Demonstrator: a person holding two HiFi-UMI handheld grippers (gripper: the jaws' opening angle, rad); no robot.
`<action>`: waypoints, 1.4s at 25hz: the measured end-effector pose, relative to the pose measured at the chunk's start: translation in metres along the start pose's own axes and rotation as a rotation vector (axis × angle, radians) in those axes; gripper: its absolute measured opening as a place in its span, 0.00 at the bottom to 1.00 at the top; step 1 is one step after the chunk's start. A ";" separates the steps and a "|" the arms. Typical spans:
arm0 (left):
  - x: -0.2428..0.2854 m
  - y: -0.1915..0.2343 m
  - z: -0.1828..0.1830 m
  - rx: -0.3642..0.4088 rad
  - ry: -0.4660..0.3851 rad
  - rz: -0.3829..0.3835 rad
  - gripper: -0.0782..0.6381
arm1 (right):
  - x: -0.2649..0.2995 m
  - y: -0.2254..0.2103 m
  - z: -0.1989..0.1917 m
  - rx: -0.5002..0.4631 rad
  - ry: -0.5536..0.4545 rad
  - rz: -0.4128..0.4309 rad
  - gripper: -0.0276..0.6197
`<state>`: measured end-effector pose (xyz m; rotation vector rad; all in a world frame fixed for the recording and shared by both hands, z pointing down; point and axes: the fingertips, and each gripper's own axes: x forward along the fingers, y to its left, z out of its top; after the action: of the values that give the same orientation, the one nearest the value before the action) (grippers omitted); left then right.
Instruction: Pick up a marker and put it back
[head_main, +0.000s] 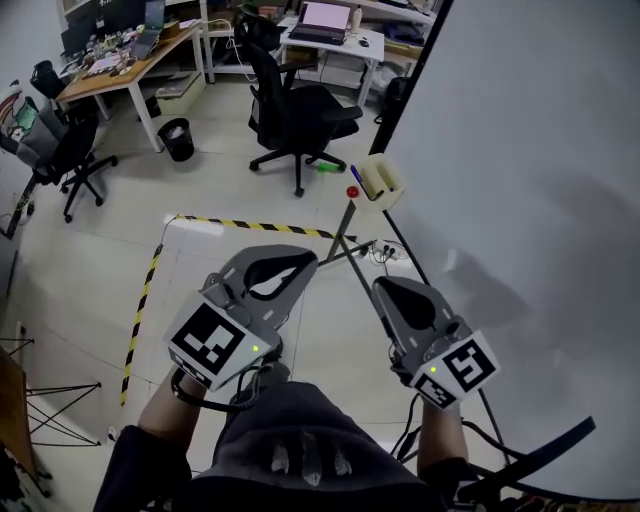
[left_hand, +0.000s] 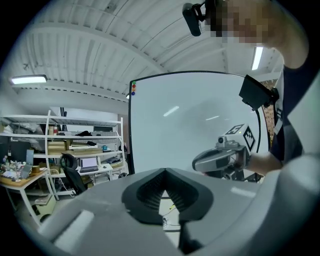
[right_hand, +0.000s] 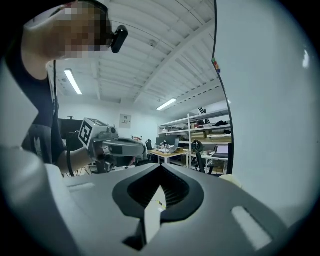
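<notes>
Cream holder (head_main: 381, 181) on the whiteboard (head_main: 520, 200) — a blue marker (head_main: 356, 174) is kept at it, well apart from both grippers. The left gripper (head_main: 303, 262) and right gripper (head_main: 384, 289) are closed tight (nothing is gripped). If the jaws are not opened first, the blue marker could be knocked down.

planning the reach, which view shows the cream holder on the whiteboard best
Head view: the cream holder sits at the whiteboard edge, seen whole. The right gripper view catches only a pale sliver that may be it; the left gripper view shows none.
</notes>
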<state>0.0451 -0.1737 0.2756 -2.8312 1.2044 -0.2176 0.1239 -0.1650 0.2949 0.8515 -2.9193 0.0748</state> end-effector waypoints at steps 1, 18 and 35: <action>0.007 0.008 -0.001 -0.004 -0.003 -0.006 0.12 | 0.006 -0.008 -0.001 -0.005 0.008 -0.007 0.05; 0.129 0.187 -0.030 -0.062 -0.025 -0.233 0.12 | 0.168 -0.174 -0.044 -0.013 0.281 -0.269 0.05; 0.205 0.245 -0.082 -0.232 0.020 -0.284 0.12 | 0.220 -0.250 -0.088 -0.099 0.696 -0.222 0.11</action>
<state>-0.0007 -0.4911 0.3522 -3.2047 0.8769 -0.1250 0.0814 -0.4861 0.4110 0.8999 -2.1567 0.1687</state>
